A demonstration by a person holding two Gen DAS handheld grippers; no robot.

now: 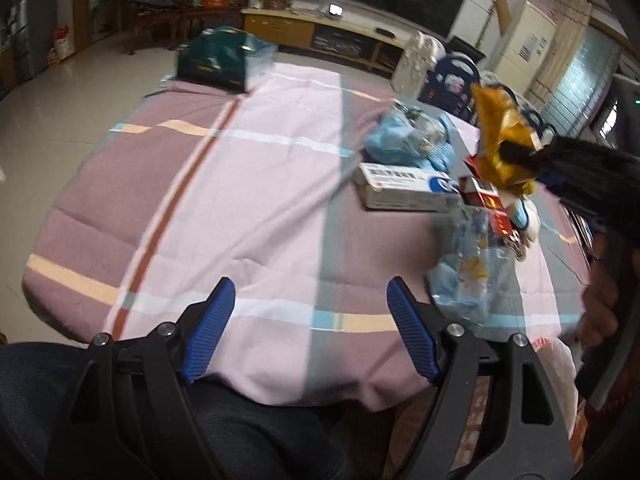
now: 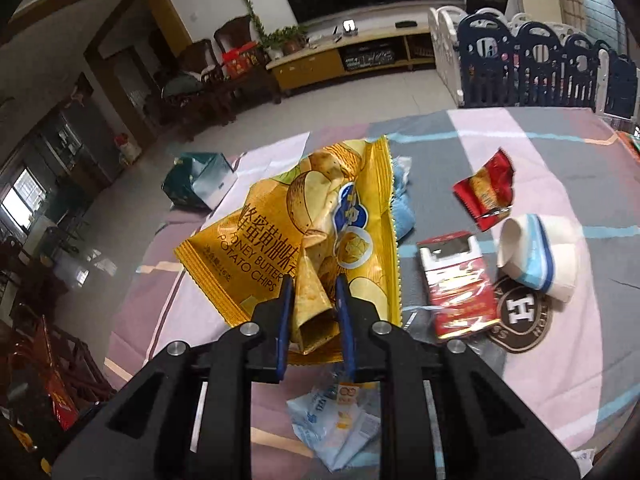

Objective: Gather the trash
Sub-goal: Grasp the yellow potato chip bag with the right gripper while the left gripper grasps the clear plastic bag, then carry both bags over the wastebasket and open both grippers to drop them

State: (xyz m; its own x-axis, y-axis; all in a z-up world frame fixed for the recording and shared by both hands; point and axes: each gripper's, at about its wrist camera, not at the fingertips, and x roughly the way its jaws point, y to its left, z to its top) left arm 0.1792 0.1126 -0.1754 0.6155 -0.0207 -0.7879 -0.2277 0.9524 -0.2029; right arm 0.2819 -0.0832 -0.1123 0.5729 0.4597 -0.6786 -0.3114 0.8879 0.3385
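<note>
While the chip bag [image 2: 320,220] hides it, blue cloth [image 2: 404,208] perhaps lies behind.

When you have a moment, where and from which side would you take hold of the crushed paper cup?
Grip the paper cup across its flattened wall near the open rim, coming from above. It lies on its side, mouth towards the red pack, already squashed, so the pads should close easily there. The left gripper is open and free.
</note>
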